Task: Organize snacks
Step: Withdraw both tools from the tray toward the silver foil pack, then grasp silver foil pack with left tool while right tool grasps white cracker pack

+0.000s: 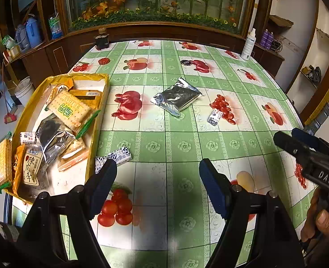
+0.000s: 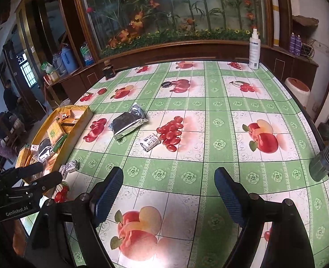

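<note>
Both the left gripper [image 1: 157,174] and the right gripper [image 2: 167,184] hover with fingers wide, holding nothing. The tray [image 1: 100,120] of snacks sits left; a foil pack [image 1: 176,97] lies mid-counter [image 1: 164,147].

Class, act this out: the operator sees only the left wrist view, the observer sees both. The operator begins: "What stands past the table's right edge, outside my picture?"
Observer: A white tub with a reddish lid stands just beyond the right edge of the table.
Operator: Is anyone else in the room?
Observer: Yes. Several people are at the far left, beyond the yellow tray, near a barred window.
</note>
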{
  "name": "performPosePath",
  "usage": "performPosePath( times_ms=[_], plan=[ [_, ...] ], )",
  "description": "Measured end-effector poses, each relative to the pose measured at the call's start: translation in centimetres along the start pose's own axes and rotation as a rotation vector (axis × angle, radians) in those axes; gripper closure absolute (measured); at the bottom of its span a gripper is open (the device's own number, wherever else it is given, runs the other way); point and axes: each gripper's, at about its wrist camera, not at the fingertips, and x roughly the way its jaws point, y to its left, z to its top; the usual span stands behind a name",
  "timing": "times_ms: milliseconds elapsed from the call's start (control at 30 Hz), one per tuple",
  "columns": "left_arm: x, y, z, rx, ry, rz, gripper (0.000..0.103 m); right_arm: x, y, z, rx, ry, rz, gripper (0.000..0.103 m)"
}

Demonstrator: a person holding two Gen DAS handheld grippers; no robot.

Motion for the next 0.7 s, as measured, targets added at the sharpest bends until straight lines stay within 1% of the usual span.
performPosePath(
  times_ms=[100, 300, 433, 533, 633, 700],
  plan=[
    [0.2, -0.1, 0.4, -0.001, 0.001, -0.013, 0.027, 0.4, 0.4, 0.0, -0.010, 0.008, 0.001, 0.017],
    [0.8, 0.1, 1.4, -0.008, -0.007, 0.003, 0.027, 1.7, 0.9, 0.2, -0.022, 0.032, 0.002, 0.017],
    [1.3, 0.2, 2.1, -0.015, -0.007, 0.001, 0.027, 2.7, 1.2, 0.3, -0.025, 0.047, 0.022, 0.021],
    [1.8, 0.1, 2.5, -0.015, -0.009, 0.015, 0.027, 3.4, 1.5, 0.3, -0.029, 0.059, 0.029, 0.021],
    [2.5, 0.1, 2.8, -0.021, 0.000, 0.010, 0.027, 4.2, 1.6, 0.4, -0.028, 0.072, 0.041, 0.021],
    [2.8, 0.2, 3.1, -0.023, 0.005, 0.009, 0.027, 4.9, 1.6, 0.6, -0.024, 0.086, 0.048, 0.023]
  ],
)
